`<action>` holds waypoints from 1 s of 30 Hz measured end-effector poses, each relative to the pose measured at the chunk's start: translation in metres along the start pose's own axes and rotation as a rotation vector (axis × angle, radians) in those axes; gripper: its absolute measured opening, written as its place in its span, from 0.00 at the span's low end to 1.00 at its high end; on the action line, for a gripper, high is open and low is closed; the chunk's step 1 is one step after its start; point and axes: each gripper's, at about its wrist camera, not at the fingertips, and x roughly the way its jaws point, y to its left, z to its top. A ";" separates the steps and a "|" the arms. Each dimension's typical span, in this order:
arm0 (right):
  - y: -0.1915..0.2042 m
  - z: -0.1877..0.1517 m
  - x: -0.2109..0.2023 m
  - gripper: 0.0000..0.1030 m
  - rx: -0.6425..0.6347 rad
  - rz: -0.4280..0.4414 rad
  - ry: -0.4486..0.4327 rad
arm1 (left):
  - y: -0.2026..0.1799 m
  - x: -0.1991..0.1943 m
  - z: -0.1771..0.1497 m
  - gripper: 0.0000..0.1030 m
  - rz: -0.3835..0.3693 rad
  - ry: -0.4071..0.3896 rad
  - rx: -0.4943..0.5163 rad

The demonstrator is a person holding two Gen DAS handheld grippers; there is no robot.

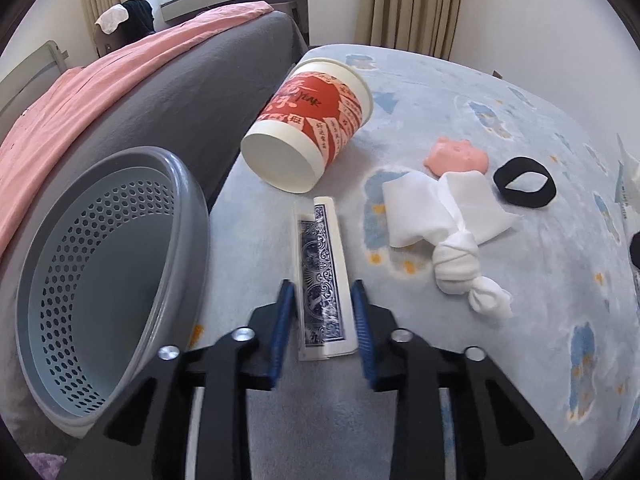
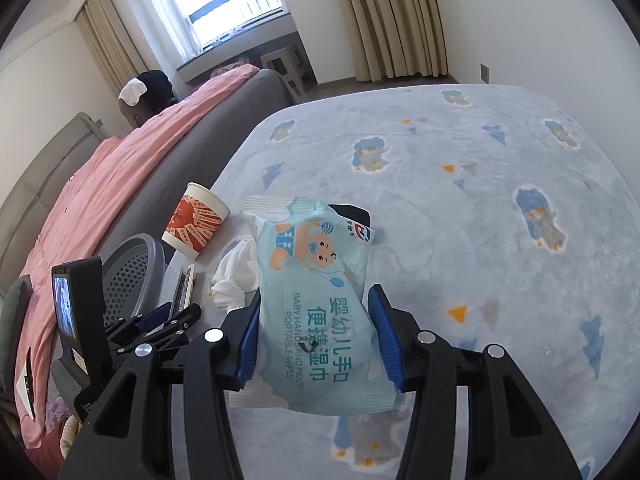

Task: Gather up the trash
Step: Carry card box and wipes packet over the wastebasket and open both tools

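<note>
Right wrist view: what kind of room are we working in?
Most likely a bedroom: a bed with a pink sheet on the left, a curtained window behind it, and a soft cartoon-print blanket as the work surface.

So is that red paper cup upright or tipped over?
Tipped over. The red paper cup lies on its side on the blue blanket, flat base facing the left wrist camera. Contents: cannot tell.

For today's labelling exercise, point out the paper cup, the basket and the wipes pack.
Cup (image 1: 320, 108): left wrist view, on its red printed side.
Basket (image 1: 104, 264): left wrist view, on its perforated inner wall.
Wipes pack (image 2: 320, 300): right wrist view, on its printed front.
</note>
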 end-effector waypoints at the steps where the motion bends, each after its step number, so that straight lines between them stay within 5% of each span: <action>1: 0.001 0.000 0.001 0.47 -0.002 -0.001 0.002 | 0.000 -0.001 -0.001 0.24 -0.009 -0.001 0.000; 13: 0.028 0.000 0.010 0.47 -0.034 -0.009 0.009 | 0.027 -0.058 -0.010 0.23 0.005 -0.125 0.019; 21: 0.093 0.002 0.016 0.47 -0.108 0.043 -0.009 | 0.078 -0.106 -0.007 0.24 0.051 -0.222 -0.010; 30: 0.178 0.008 0.031 0.47 -0.199 0.143 -0.008 | 0.157 -0.118 -0.005 0.24 0.121 -0.227 -0.090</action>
